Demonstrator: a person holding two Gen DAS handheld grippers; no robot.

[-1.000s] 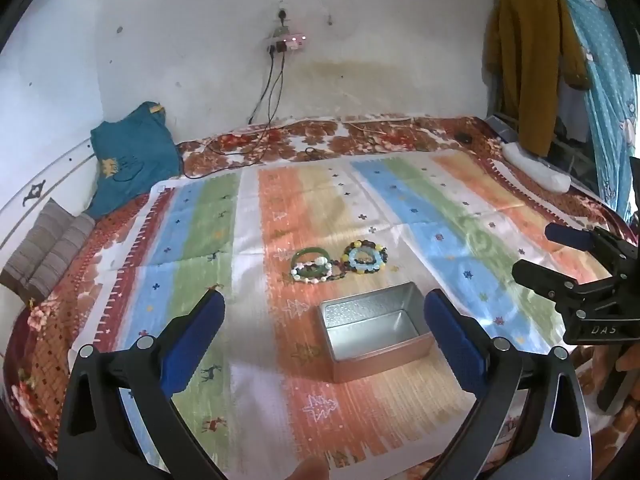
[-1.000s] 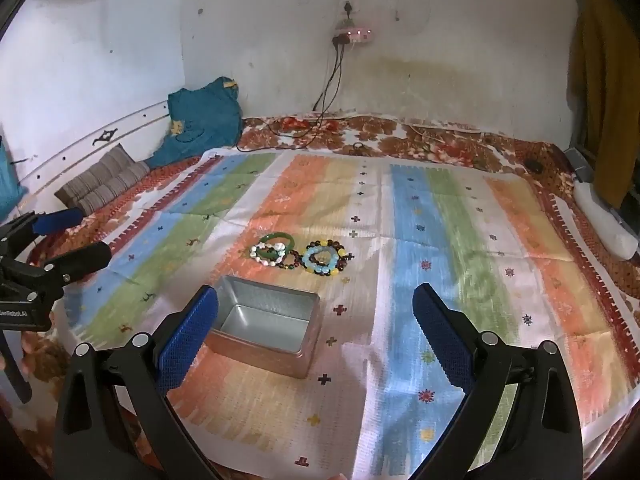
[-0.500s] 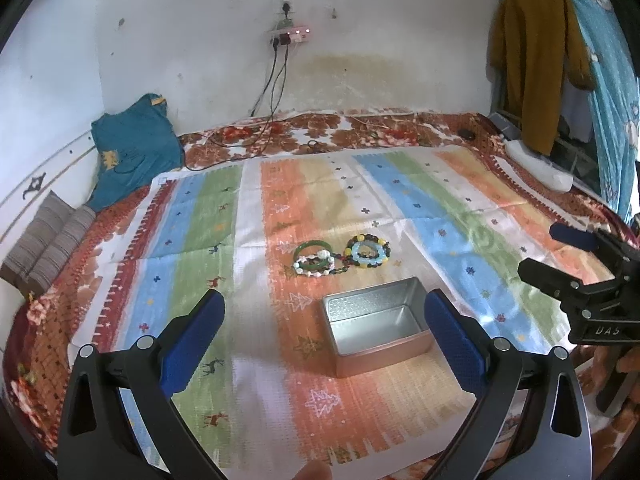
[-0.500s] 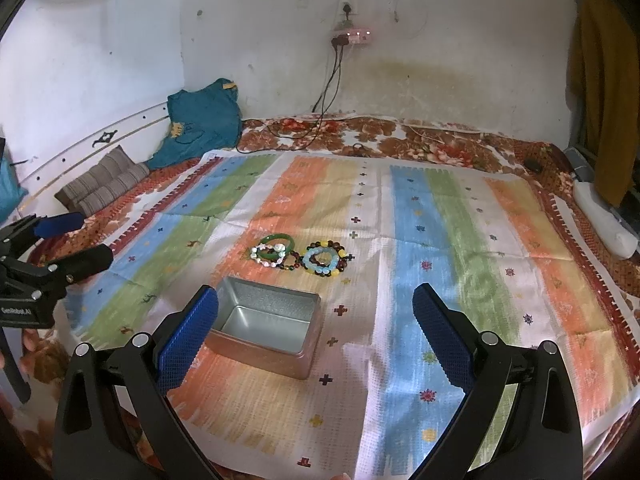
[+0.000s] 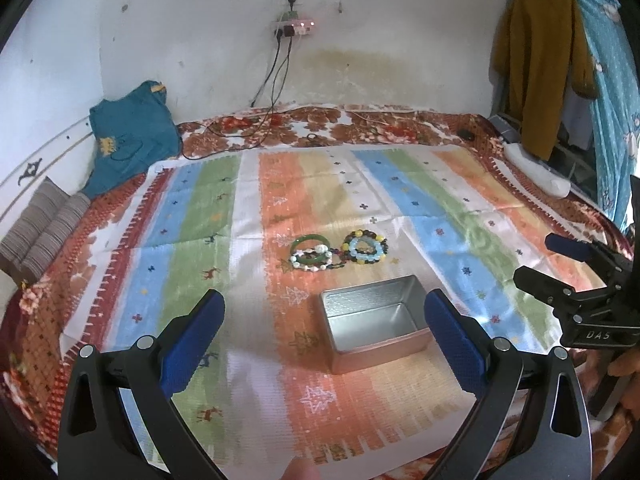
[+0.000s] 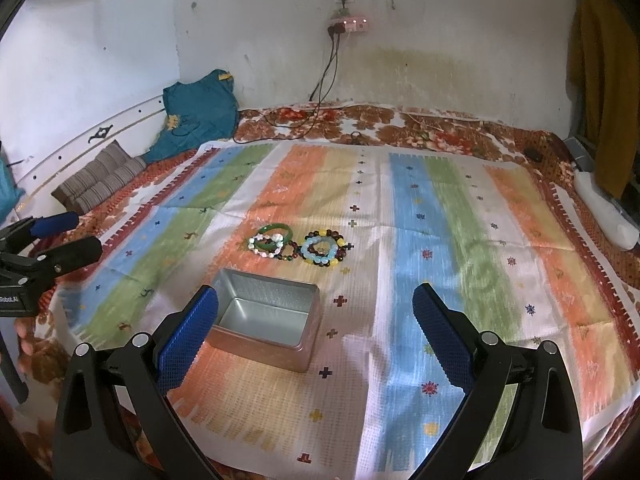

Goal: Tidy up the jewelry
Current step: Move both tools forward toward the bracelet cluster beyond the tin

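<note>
Bracelets (image 5: 338, 251) lower (beyond hand-held gripper (image 5: 322, 320))

The striped cloth (image 6: 440, 208) lies bare and flat on every side of the open metal tin (image 6: 266, 316) and the cluster of bracelets (image 6: 296, 246) just behind it, so both are reachable from above or either side; a narrow strip of cloth separates tin from bracelets. Folded clothes (image 6: 200, 108) and cables (image 6: 320, 92) stay back by the wall
</note>
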